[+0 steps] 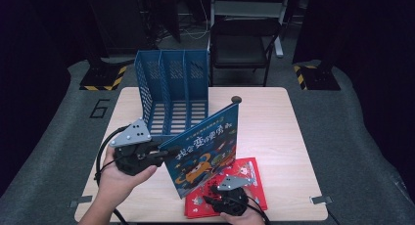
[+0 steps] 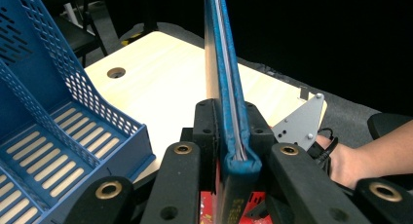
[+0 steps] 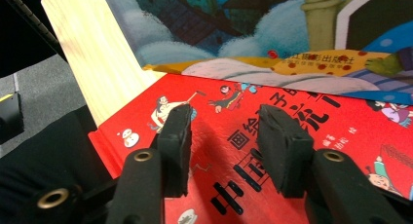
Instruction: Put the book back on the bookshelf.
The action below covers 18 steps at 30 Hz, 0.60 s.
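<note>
My left gripper (image 1: pixel 164 154) clamps the blue book (image 1: pixel 203 149) by its spine, upright before the blue rack (image 1: pixel 171 88), its cover a bright cartoon. My right gripper (image 1: pixel 220 193) hovers open above the red book (image 1: pixel 249 173), flat on the pale wooden table (image 1: pixel 274 117). Dark room.

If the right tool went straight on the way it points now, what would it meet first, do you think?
Most likely the red book: the right tool hangs open just above its cover, angled toward it. Farther on stands the blue book.
</note>
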Available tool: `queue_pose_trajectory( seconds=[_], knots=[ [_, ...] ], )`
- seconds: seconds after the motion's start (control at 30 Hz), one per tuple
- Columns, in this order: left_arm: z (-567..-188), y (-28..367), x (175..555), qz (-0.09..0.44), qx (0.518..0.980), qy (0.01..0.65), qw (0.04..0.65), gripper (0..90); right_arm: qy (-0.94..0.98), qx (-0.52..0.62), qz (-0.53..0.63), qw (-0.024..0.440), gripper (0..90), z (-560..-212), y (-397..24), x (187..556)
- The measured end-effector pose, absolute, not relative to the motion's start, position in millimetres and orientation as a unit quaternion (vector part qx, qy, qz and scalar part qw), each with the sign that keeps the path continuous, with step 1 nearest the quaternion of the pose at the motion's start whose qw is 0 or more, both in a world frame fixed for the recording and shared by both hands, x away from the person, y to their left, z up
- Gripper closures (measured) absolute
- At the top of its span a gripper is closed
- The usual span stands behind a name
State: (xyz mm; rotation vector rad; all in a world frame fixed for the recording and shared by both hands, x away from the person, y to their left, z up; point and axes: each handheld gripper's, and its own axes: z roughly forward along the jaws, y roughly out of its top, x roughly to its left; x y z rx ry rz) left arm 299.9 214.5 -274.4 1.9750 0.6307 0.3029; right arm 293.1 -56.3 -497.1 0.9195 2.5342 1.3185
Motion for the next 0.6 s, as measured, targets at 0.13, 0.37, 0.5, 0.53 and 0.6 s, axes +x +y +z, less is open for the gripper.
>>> queue_pose_trajectory(
  seconds=[0.13,0.37,0.5,0.53,0.6],
  knots=[
    [-273.8,214.2,300.3,0.127,0.816,0.264,0.498,81.3,0.842,0.303,0.439,0.076,49.9,-496.7,-52.6,289.7],
    [-272.0,213.5,301.0,0.125,0.819,0.268,0.492,81.5,0.846,0.305,0.429,0.082,40.7,-494.8,-45.4,282.8],
    [-270.8,212.5,301.3,0.122,0.819,0.272,0.490,81.8,0.849,0.292,0.425,0.112,33.2,-489.8,-41.2,278.8],
    [-270.6,212.3,301.8,0.123,0.820,0.271,0.489,81.9,0.846,0.298,0.429,0.111,31.4,-488.2,-40.1,277.0],
    [-270.3,212.2,302.6,0.122,0.820,0.273,0.489,82.0,0.838,0.309,0.436,0.113,29.6,-485.6,-37.1,276.0]
  ],
)
